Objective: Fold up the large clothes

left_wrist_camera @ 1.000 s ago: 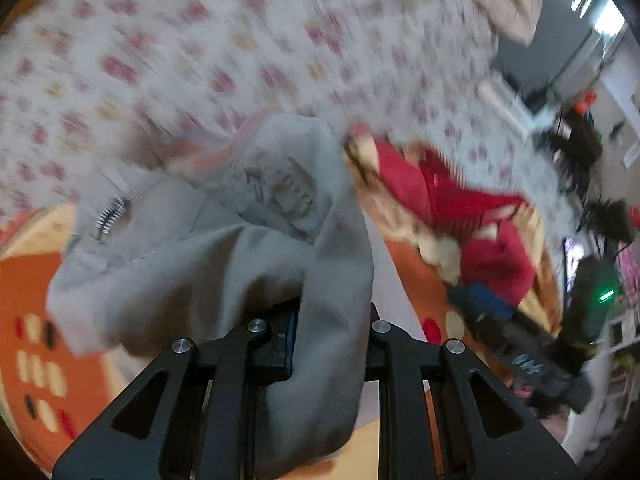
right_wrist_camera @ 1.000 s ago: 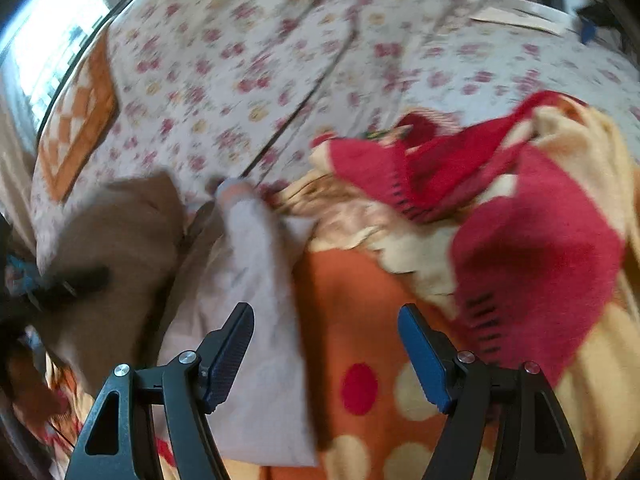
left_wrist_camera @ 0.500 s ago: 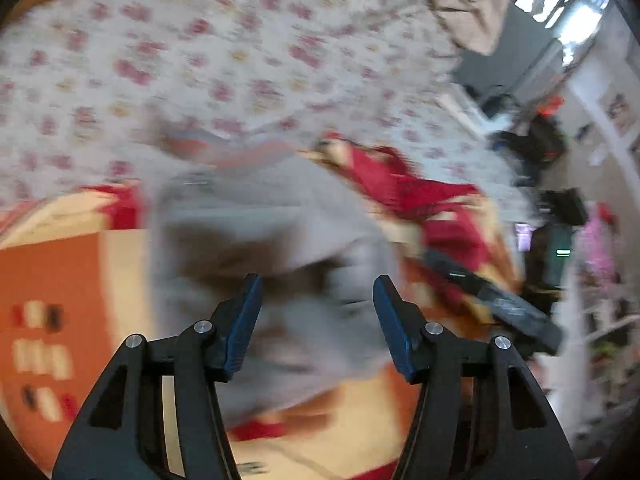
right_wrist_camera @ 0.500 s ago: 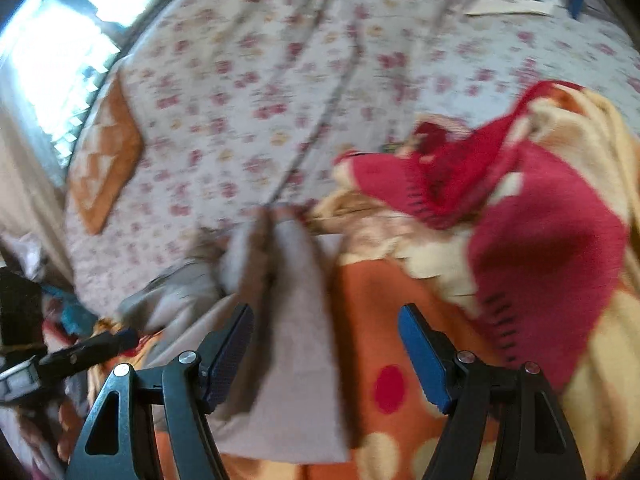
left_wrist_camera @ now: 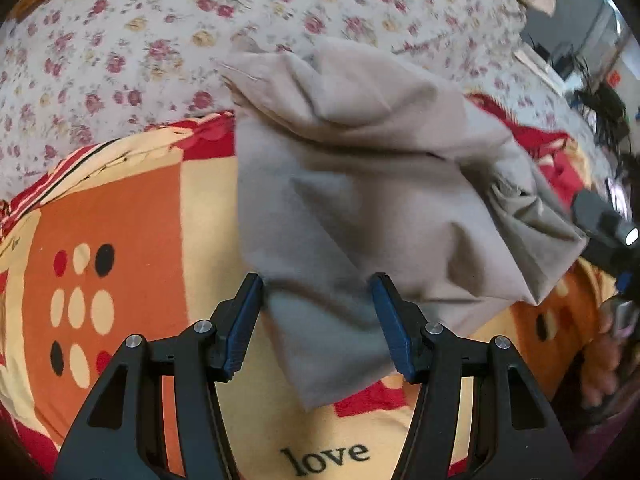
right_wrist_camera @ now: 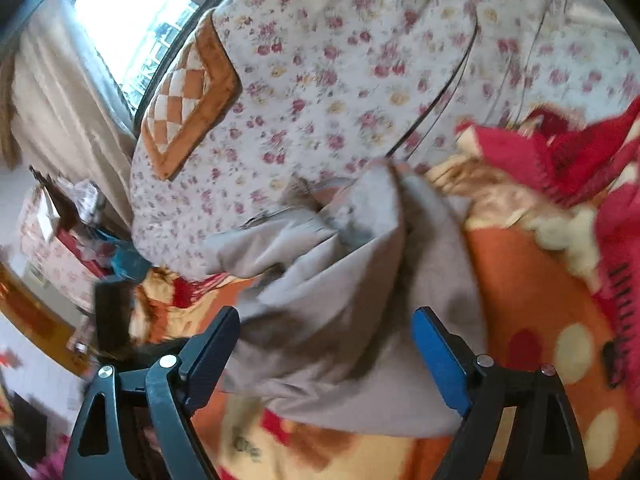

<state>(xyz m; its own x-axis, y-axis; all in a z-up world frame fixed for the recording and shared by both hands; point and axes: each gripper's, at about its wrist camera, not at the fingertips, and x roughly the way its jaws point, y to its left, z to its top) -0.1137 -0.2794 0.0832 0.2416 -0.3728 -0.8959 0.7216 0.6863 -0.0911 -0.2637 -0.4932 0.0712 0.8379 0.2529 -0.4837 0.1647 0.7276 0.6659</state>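
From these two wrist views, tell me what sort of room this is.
Most likely a bedroom. A grey garment lies on an orange blanket spread over a floral bedsheet, with a checkered pillow by a bright window hung with a beige curtain.

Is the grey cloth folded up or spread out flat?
Folded up loosely. The grey fabric garment lies bunched in overlapping layers on the orange patterned blanket; neither pair of open jaws holds it.

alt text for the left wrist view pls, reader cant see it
A grey-beige garment lies bunched on an orange, red and cream blanket printed with "love", with the open left gripper just in front of its near edge, holding nothing. A floral bedsheet stretches behind, and the right gripper shows dark at the right edge.
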